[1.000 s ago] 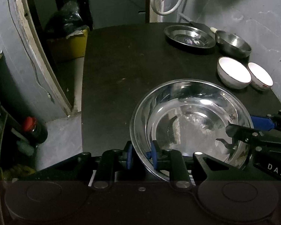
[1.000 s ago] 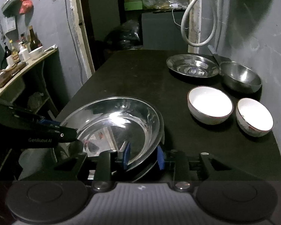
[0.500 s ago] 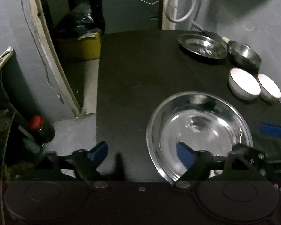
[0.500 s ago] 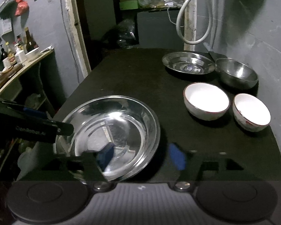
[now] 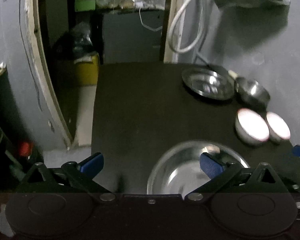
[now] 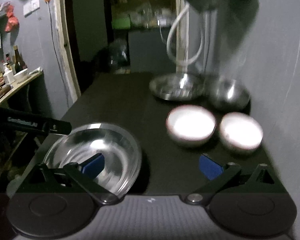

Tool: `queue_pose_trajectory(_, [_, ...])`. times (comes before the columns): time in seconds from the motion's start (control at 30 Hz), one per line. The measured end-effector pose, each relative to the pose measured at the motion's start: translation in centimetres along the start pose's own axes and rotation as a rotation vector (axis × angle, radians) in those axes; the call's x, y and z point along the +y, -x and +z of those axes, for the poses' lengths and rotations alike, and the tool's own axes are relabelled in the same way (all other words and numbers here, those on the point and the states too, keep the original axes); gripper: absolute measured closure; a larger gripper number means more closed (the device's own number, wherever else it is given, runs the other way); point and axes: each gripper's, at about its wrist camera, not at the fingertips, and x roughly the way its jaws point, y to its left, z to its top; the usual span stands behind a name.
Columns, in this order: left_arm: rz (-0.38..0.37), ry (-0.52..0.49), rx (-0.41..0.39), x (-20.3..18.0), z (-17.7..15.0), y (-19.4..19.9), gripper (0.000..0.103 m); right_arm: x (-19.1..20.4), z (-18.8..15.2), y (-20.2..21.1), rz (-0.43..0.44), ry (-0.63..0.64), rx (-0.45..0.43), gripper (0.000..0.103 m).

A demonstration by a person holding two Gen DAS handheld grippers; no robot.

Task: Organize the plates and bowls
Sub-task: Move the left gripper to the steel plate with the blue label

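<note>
A large steel plate [image 5: 182, 172] lies on the near part of the black table [image 5: 142, 110]; it also shows in the right wrist view [image 6: 114, 146]. My left gripper [image 5: 151, 165] is open and empty above the plate's left edge. My right gripper [image 6: 151, 165] is open and empty, its left finger over the plate. Two white bowls [image 6: 191, 126] [image 6: 241, 132] sit side by side at the right. Behind them are a smaller steel plate [image 6: 176, 89] and a steel bowl [image 6: 228, 95]. The left gripper's body [image 6: 30, 123] shows at the left of the right wrist view.
A grey wall [image 6: 280, 60] runs along the table's right side with a white hose [image 6: 182, 40] hanging on it. A doorway [image 5: 56, 60] and a yellow bin [image 5: 88, 70] are left of the table. A shelf with bottles [image 6: 8, 74] stands at far left.
Both grippers were shut on the large steel plate's near rim; they opened, let it go onto the table and pulled back and up.
</note>
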Motion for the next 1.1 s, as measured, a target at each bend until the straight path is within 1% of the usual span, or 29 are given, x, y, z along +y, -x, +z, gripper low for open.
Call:
queue_pose_trajectory(0.07, [-0.023,0.018,-0.022,0.1,1.2,-0.8,0.001,-0.7,1.1,-0.3,0.001,0.009,-0.026,0.000])
queue_pose_trajectory(0.13, [-0.036,0.027,-0.047,0.1,2.6,-1.7,0.001,-1.6,2.2,-0.8,-0.002,-0.014,-0.052,0.000])
queue_pose_trajectory(0.23, [-0.048,0.011,-0.080,-0.1,4.9,-3.2,0.001,-3.4,4.3,-2.2,0.011,-0.092,-0.066,0.000])
queue_pose_trajectory(0.33, [-0.060,0.009,-0.089,-0.5,7.4,-5.4,0.001,-5.6,6.6,-4.2,0.063,-0.203,-0.053,0.000])
queue_pose_trajectory(0.4, [-0.078,0.023,-0.060,-0.6,9.1,-7.3,0.001,-6.9,7.7,-6.4,0.094,-0.272,-0.012,0.000])
queue_pose_trajectory(0.43, [-0.106,0.049,-0.031,-0.6,10.1,-8.7,0.001,-7.4,8.0,-7.6,0.102,-0.300,0.013,0.000])
queue_pose_trajectory(0.53, [-0.196,0.138,0.020,-0.4,12.0,-11.9,0.001,-8.8,8.2,-10.7,0.147,-0.400,0.048,0.000])
queue_pose_trajectory(0.6, [-0.227,0.180,0.043,-0.5,12.9,-14.2,0.001,-8.8,7.7,-12.1,0.141,-0.428,0.059,0.001])
queue_pose_trajectory(0.77, [-0.224,0.190,0.070,-1.2,14.1,-18.2,0.001,-9.0,8.2,-15.4,0.099,-0.441,0.057,0.008])
queue_pose_trajectory(0.83, [-0.232,0.200,0.079,-1.4,14.6,-19.6,0.001,-8.8,8.4,-16.3,0.081,-0.439,0.060,0.015])
queue_pose_trajectory(0.87, [-0.237,0.203,0.080,-1.4,14.7,-20.0,0.002,-8.8,8.4,-16.8,0.077,-0.443,0.065,0.017])
queue_pose_trajectory(1.0, [-0.268,0.215,0.098,-1.7,14.9,-21.7,0.013,-9.1,8.3,-18.7,0.042,-0.475,0.084,0.027])
queue_pose_trajectory(1.07, [-0.280,0.217,0.103,-1.8,15.0,-22.3,0.021,-9.0,8.2,-19.4,0.017,-0.476,0.093,0.033])
queue_pose_trajectory(1.1, [-0.285,0.219,0.106,-1.9,15.0,-22.5,0.024,-9.0,8.2,-19.9,0.006,-0.475,0.100,0.037])
